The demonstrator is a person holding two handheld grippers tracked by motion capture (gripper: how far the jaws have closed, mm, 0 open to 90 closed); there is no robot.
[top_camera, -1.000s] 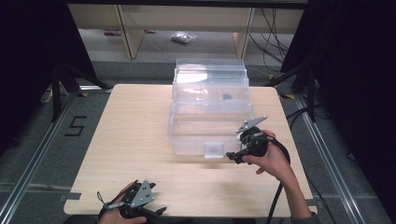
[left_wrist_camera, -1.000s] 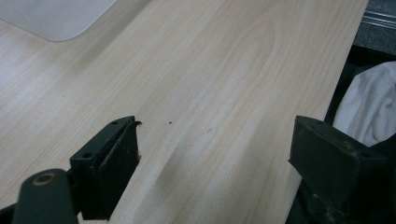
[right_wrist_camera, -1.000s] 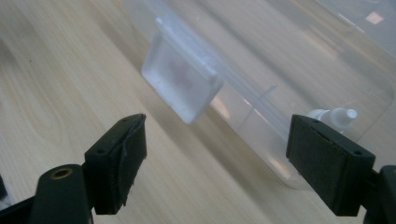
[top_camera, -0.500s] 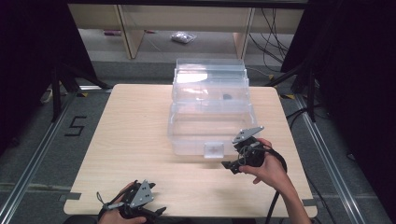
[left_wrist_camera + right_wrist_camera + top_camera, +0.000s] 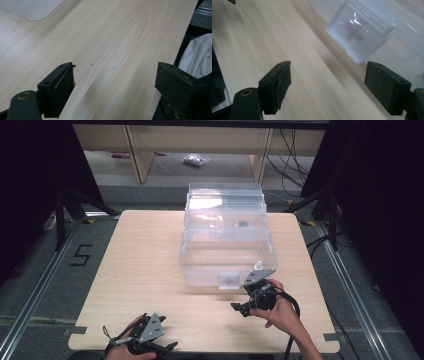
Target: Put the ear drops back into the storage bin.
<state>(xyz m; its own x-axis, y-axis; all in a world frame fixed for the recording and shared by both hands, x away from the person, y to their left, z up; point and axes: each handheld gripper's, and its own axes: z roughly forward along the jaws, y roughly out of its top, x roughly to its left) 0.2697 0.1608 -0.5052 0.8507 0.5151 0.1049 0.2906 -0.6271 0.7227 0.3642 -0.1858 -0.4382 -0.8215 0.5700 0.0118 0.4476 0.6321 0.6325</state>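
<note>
A clear plastic box [image 5: 225,247] with a stepped lid stands at the back middle of the wooden table [image 5: 142,262]. Its front latch [image 5: 228,280] faces the person. My right gripper [image 5: 239,309] is low over the table just in front of the box's right front corner, pointing left. It is open; its jaws have just closed slightly with nothing between them. In the right gripper view the latch [image 5: 359,35] lies ahead of the open right gripper [image 5: 327,72]. My left gripper [image 5: 167,347] rests at the near table edge, and the left gripper [image 5: 115,75] is open over bare wood.
Behind the table are a pale shelf unit and a small plastic bag [image 5: 196,160] on the floor. Cables hang at the back right. A "5" mark [image 5: 80,255] is on the floor at the left. White cloth [image 5: 197,57] lies past the near table edge.
My right gripper has moved down and toward the person, from beside the box's right front corner to low over the table in front of it. The left gripper has stayed put.
</note>
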